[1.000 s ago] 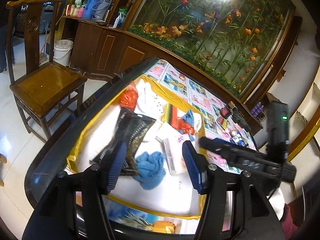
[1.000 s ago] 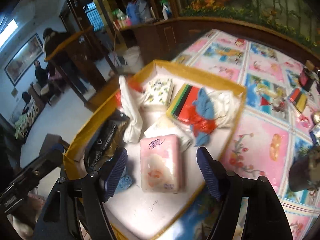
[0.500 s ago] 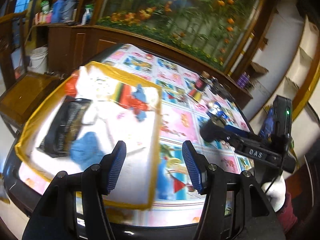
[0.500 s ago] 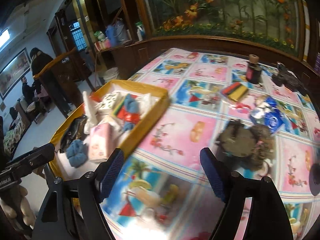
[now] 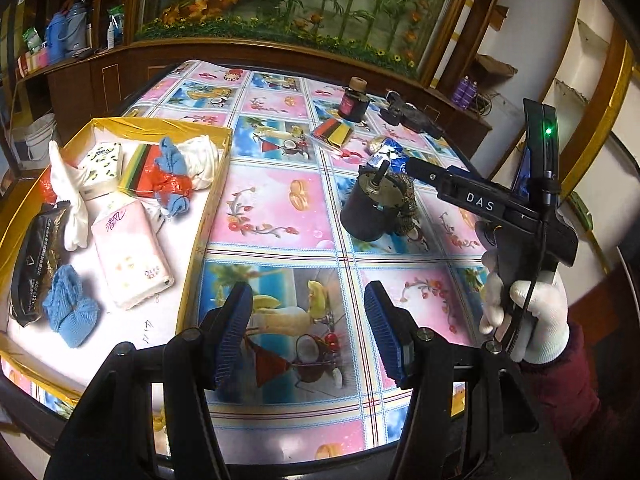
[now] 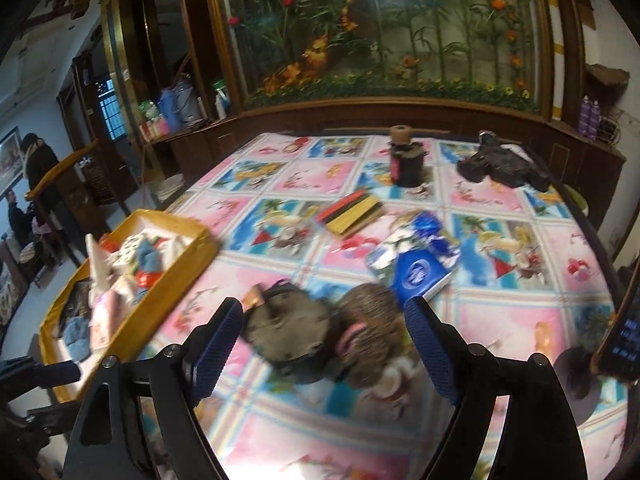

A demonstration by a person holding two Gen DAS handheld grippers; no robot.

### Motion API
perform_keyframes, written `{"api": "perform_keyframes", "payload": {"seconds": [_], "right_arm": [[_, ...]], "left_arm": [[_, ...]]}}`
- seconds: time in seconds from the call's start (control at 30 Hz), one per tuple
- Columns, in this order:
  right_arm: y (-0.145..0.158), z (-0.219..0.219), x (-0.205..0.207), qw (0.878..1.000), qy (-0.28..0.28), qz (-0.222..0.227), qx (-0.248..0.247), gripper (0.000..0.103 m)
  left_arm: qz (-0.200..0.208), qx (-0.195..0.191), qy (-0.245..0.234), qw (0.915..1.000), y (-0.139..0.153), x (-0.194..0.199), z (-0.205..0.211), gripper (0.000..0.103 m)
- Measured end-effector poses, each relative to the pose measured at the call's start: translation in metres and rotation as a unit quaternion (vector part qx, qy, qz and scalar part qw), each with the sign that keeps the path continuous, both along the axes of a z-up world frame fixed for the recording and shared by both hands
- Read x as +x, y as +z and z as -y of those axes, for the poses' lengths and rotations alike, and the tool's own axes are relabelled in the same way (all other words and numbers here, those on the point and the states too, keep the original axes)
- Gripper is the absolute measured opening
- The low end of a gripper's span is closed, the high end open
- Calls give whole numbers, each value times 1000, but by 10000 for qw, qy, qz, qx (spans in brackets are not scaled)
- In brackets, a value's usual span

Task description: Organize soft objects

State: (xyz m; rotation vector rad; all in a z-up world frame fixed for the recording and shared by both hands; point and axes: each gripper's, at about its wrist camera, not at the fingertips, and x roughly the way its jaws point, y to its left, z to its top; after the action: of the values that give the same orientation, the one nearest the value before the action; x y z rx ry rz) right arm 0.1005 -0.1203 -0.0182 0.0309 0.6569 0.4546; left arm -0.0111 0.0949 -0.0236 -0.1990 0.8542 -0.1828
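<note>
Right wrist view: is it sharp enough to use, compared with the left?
Right wrist view: motion blur smears the near table, so the dark can and brown wad between the open right tongs are soft; the far bottle is clearer. Left wrist view: crisp, with the tray and pink pack legible; fisheye bends the table edges.

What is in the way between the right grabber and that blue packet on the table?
The dark round motor-like thing and the brownish scrubby lump sit right ahead of the open right gripper, with the blue packet just behind them.
</note>
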Motion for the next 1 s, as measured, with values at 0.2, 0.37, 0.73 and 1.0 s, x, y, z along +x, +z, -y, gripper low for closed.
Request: {"api": "perform_keyframes", "payload": {"seconds": [0.2, 0.37, 0.73, 1.0], "right_arm": [[-16, 5, 12, 9997, -204, 97, 5, 84], [-24, 6, 19, 9995, -279, 55, -128, 84], [-31, 11, 30, 9991, -389, -159, -85, 86], [-36, 10, 36, 9989, -378, -284, -57, 86]], "left_arm": [[-125, 46, -76, 9999, -6, 14, 12, 57], [-244, -12, -380, 9990, -18, 25, 37, 57], [-526, -62, -1082, 9927, -43, 31, 87, 57], [-634, -63, -1296, 9895, -57, 32, 101, 57]]}}
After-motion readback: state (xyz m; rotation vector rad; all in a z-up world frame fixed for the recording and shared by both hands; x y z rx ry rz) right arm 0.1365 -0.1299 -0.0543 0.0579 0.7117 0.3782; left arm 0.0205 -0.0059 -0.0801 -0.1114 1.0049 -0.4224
